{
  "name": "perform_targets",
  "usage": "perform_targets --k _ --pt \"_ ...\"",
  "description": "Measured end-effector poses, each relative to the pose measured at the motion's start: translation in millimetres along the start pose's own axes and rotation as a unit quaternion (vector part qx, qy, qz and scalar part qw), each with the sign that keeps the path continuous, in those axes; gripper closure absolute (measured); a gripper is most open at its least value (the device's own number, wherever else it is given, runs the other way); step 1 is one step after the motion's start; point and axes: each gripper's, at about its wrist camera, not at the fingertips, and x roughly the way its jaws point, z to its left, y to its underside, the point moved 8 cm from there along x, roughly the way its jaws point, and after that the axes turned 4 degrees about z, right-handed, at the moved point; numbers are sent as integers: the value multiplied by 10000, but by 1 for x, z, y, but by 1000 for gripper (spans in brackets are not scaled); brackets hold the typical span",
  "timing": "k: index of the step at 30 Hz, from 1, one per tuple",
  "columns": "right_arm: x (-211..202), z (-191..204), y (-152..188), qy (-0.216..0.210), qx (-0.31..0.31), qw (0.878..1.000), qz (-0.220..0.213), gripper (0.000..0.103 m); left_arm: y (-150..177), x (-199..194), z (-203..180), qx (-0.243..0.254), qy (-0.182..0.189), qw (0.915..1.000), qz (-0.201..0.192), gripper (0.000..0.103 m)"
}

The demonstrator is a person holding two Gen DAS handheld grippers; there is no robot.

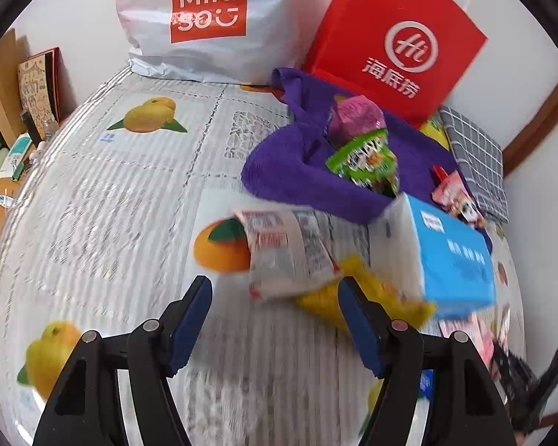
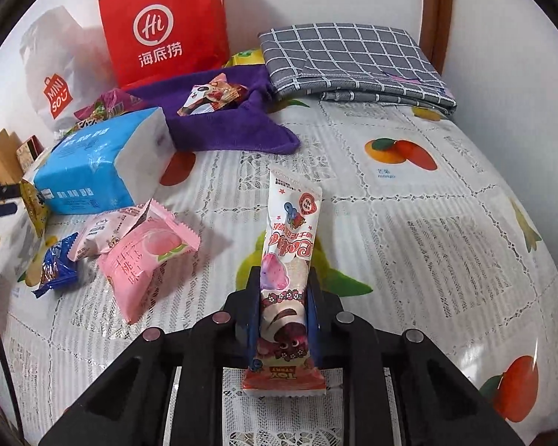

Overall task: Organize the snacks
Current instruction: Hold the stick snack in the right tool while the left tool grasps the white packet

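Snacks are being seen scattered on the fruit-patterned tabletop (image 1: 130, 193) in the left wrist view: a white packet (image 1: 286, 252) is lying across a yellow packet (image 1: 357, 293) beside a blue tissue pack (image 1: 454, 260), while green and pink packets are resting on a purple cloth (image 1: 297, 171). The left gripper (image 1: 275, 319) is being held above them, jaws apart and empty.

In the right wrist view, a long cartoon-printed snack bar (image 2: 290, 260) is being clamped upright by the right gripper (image 2: 284, 297), with a pink peach packet (image 2: 145, 256) and a blue wrapper (image 2: 55, 264) lying nearby on the left.
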Motion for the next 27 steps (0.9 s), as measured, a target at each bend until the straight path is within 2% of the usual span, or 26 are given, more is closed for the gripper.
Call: perform_targets --k 8,11,15,17,19,22,27 --pt "0 -1 1 -90 73 9999 -1 82 -18 29 -6 140 -117 9998 40 35" --pt "1 0 1 -40 31 10000 1 82 -21 37 -13 334 -259 9991 101 30" --pt "1 0 1 -21 7 10000 1 82 -23 44 -19 695 -637 9955 59 30" --pt "1 0 1 -30 13 10000 2 82 -24 46 -21 836 -824 9931 25 32" --pt "1 0 1 -35 16 10000 2 82 -24 43 -21 952 -1018 9902 -71 49" --pt "1 0 1 -35 16 10000 2 82 -25 37 -19 898 -805 9927 -50 54" --pt "1 0 1 -31 11 10000 2 82 -18 23 -9 652 -513 9966 -13 55"
